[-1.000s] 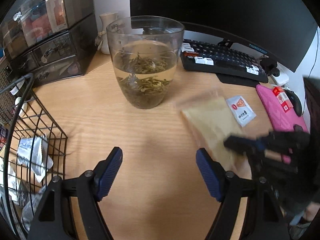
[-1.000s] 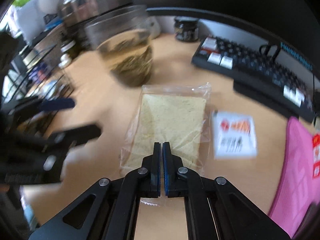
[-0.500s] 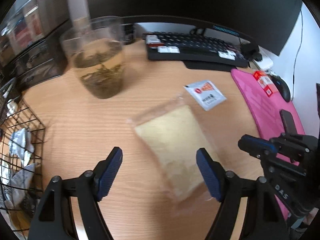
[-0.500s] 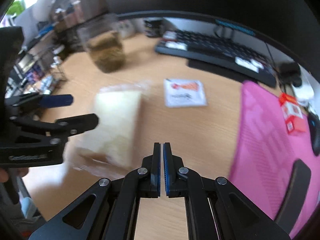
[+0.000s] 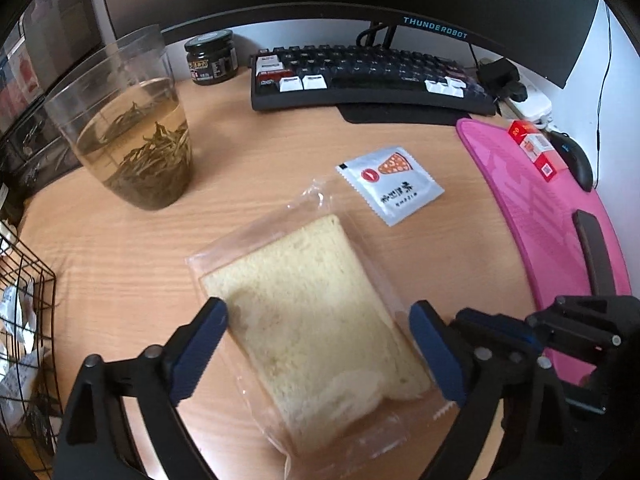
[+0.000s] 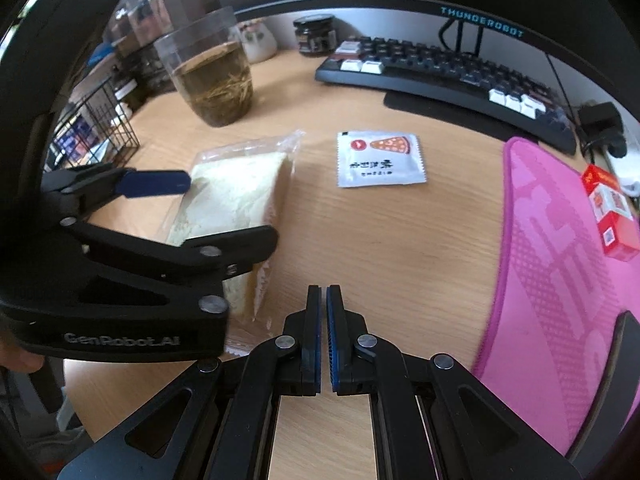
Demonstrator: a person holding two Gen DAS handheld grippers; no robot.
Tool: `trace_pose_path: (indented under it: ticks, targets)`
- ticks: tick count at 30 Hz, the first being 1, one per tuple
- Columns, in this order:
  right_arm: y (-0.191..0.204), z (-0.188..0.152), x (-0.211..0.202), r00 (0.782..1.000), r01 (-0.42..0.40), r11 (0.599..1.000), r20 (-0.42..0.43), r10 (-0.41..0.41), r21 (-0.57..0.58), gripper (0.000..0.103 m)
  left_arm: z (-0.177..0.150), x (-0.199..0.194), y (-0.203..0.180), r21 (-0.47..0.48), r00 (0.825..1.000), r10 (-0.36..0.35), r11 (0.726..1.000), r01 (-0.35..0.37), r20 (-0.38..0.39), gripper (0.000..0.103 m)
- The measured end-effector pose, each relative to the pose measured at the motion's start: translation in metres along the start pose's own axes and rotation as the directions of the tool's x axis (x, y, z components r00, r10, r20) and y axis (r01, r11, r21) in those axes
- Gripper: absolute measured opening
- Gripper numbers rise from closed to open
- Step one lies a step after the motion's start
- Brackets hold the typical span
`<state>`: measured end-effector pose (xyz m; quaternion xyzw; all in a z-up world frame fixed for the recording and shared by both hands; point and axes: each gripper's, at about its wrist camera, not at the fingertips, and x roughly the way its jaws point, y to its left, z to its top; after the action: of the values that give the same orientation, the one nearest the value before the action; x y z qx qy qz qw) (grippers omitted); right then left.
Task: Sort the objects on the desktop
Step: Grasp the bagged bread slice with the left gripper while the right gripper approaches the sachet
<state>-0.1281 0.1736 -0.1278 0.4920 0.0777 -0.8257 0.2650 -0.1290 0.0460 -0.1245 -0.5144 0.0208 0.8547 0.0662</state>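
A slice of bread in a clear bag (image 5: 312,308) lies flat on the wooden desk (image 5: 140,260). My left gripper (image 5: 318,344) hangs over the bag's near half. Its jaws are opening and stand either side of the bread, with the blue pads (image 5: 200,344) not pressing on it. The right wrist view shows the same left gripper (image 6: 232,211) straddling the bread bag (image 6: 240,184). My right gripper (image 6: 323,304) is shut on nothing, just right of the bag over bare desk; it also shows as the right gripper (image 5: 520,336) low right in the left wrist view. A white sachet (image 5: 390,190) lies beyond the bread.
A glass of tea with leaves (image 5: 136,136) stands at the back left and a black wire basket (image 5: 24,300) holding packets at the left edge. Behind are a dark jar (image 5: 210,58), a keyboard (image 5: 360,76) and a monitor. A pink mat (image 5: 540,220) with a red box (image 5: 536,148) lies right.
My left gripper has swung from in front of the tea glass to over the bread bag, and its jaws have spread wider. My right gripper has left the bag's near edge and moved right.
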Motion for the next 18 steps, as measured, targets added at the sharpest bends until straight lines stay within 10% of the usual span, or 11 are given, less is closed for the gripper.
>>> trace_pose_path:
  ticks: [7, 12, 18]
  targets:
    - [-0.01, 0.01, 0.004, 0.999, 0.031, 0.999, -0.009, -0.031, 0.018, 0.014, 0.004, 0.02, 0.019, -0.059, 0.999, -0.037, 0.998, 0.037, 0.002, 0.103]
    - [-0.027, 0.02, 0.002, 0.998, 0.059, 0.996, 0.014, -0.06, 0.071, 0.052, 0.005, 0.022, 0.023, -0.039, 0.998, -0.054, 0.998, 0.055, 0.012, 0.101]
    - [-0.035, 0.049, 0.013, 0.996, 0.069, 0.991, 0.044, -0.074, 0.116, 0.067, 0.0, 0.016, 0.036, -0.029, 0.996, -0.086, 0.996, 0.086, 0.01, 0.096]
